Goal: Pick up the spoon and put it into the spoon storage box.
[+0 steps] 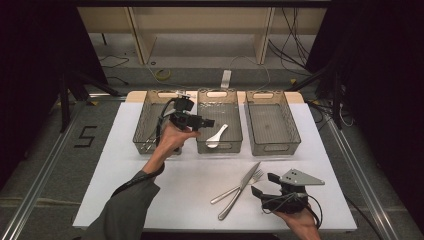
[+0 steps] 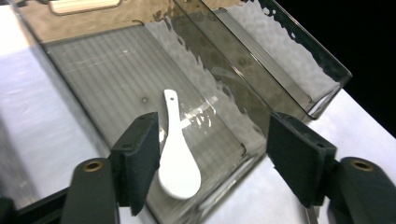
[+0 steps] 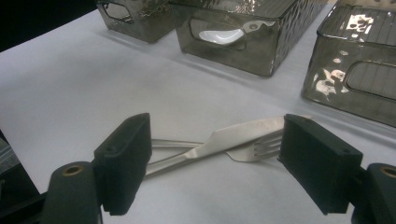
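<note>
1. Left gripper [image 1: 207, 122] hangs over the middle smoky clear plastic bin [image 2: 88, 65], jaws spread wide with nothing between them. The white ceramic soup spoon [image 2: 176, 163] lies flat on that bin's floor, bowl end at the near wall.
2. I'd lift that hand straight up so the pads don't clip the bin's rim.
3. Right gripper [image 1: 260, 184] is open too, parked on the white table [image 1: 125, 165] in front of that same bin, facing the steel table knife [image 3: 233, 140] lying crossed over the steel fork [image 3: 254, 150].
4. Grab the knife first, by its handle. It's on top.
</note>
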### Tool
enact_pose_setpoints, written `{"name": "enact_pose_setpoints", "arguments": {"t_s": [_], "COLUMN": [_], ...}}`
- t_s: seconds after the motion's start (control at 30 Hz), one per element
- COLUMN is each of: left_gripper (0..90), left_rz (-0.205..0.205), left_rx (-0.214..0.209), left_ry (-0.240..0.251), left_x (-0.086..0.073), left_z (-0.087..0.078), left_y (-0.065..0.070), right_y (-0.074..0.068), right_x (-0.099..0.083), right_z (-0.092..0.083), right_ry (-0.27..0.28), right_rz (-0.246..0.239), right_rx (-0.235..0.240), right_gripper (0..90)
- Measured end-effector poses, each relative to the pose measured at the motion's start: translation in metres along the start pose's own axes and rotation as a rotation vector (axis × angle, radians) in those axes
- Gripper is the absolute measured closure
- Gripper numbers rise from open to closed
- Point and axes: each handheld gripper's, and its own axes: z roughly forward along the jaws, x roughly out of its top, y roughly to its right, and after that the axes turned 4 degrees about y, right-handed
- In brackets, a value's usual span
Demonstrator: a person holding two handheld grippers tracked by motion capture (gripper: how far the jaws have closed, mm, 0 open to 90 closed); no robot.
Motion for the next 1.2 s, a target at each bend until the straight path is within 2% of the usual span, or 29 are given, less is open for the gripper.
{"name": "enact_pose_setpoints", "arguments": {"t_s": [0.2,0.27,0.4,0.53,0.77,1.07,1.2], "left_gripper": [29.8,28.6,26.7,23.7,20.7,19.5,18.2], "left_rz": [0.024,0.023,0.031,0.042,0.058,0.078,0.093], "left_rx": [-0.002,-0.012,-0.004,-0.02,-0.009,0.014,0.028], "left_ry": [0.018,0.023,0.052,0.059,0.086,0.1,0.105], "left_x": [-0.011,-0.018,-0.036,-0.053,-0.078,-0.108,-0.119], "left_z": [-0.026,-0.034,-0.052,-0.063,-0.077,-0.098,-0.109], "left_y": [-0.002,-0.003,-0.003,-0.005,-0.007,-0.006,-0.004], "right_y": [-0.001,-0.002,-0.002,-0.004,-0.012,-0.028,-0.037], "right_x": [0.0,0.0,0.0,0.001,0.003,0.004,0.006], "right_z": [0.002,0.002,0.003,0.005,0.012,0.027,0.037], "right_ry": [-0.002,0.0,-0.002,-0.006,-0.016,-0.085,-0.112], "right_rz": [0.002,0.002,0.008,0.008,0.011,-0.01,-0.022], "right_rx": [0.005,0.007,0.014,0.026,0.06,0.067,0.089], "right_gripper": [25.8,25.9,25.9,25.9,25.9,27.2,30.4]}}
